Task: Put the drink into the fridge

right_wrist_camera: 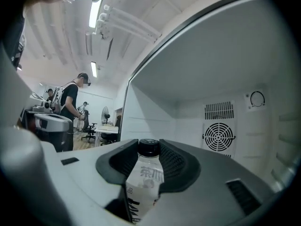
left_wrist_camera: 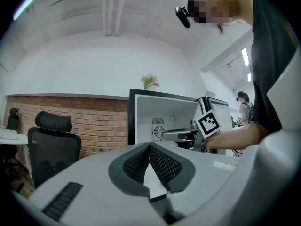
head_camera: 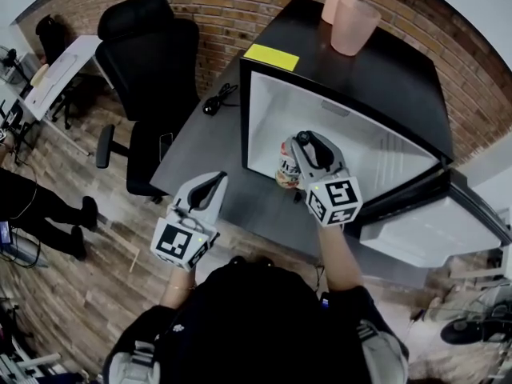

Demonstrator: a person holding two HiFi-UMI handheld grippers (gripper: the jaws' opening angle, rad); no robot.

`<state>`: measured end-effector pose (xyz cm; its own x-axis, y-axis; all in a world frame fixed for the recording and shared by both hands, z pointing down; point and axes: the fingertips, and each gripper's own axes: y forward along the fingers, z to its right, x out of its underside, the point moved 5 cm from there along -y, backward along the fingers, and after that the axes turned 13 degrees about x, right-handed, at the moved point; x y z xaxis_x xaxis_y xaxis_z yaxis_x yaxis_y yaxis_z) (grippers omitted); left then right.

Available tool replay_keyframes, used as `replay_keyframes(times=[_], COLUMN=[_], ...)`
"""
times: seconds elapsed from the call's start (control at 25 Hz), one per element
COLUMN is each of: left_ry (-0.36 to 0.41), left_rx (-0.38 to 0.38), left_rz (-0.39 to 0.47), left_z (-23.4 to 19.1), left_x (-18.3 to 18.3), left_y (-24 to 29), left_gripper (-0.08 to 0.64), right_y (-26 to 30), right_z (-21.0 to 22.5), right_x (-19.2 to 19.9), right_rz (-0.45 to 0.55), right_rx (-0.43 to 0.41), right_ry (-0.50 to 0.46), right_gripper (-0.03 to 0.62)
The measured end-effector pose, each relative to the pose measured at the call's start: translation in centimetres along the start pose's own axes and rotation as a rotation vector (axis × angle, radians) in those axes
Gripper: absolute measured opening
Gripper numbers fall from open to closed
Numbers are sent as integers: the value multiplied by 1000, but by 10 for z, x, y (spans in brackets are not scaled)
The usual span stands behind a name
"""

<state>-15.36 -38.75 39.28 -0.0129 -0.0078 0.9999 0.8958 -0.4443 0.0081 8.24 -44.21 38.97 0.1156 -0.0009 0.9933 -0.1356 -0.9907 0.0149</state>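
A drink bottle (right_wrist_camera: 146, 178) with a black cap and white label sits between the pads of my right gripper (right_wrist_camera: 149, 161), which is shut on it. In the head view the right gripper (head_camera: 298, 152) holds the bottle (head_camera: 287, 166) at the mouth of the small open fridge (head_camera: 264, 106), over its white interior. My left gripper (head_camera: 210, 189) hangs lower left of the fridge above the dark table, away from the bottle. Its pads meet with nothing between them in the left gripper view (left_wrist_camera: 150, 154).
The fridge door (head_camera: 436, 230) swings open to the right. Two pink cups (head_camera: 350, 14) and a yellow note (head_camera: 271, 56) rest on the fridge top. A black office chair (head_camera: 148, 62) stands left of the table, with a cable (head_camera: 218, 98) near it. People stand in the room behind.
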Motion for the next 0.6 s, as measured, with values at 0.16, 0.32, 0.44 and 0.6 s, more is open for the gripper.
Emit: replay_keyframes(times=[0.16, 0.32, 0.44, 0.6], left_ry=[0, 5, 9, 14], left_rx=[-36, -64, -81, -99], left_rz=[-1, -9, -5, -16], left_z=[2, 2, 2, 2], left_x=[-1, -1, -4, -4], left_y=[-2, -5, -8, -12], left_gripper=[-3, -3, -3, -3], right_y=[13, 28, 36, 45], right_z=[7, 11, 10, 12], right_x=[4, 8, 14, 18], right_rz=[-11, -15, -36, -41], right_rx=[-8, -13, -17, -12], right_ry=[-13, -19, -20, -16], right_gripper=[137, 137, 137, 137])
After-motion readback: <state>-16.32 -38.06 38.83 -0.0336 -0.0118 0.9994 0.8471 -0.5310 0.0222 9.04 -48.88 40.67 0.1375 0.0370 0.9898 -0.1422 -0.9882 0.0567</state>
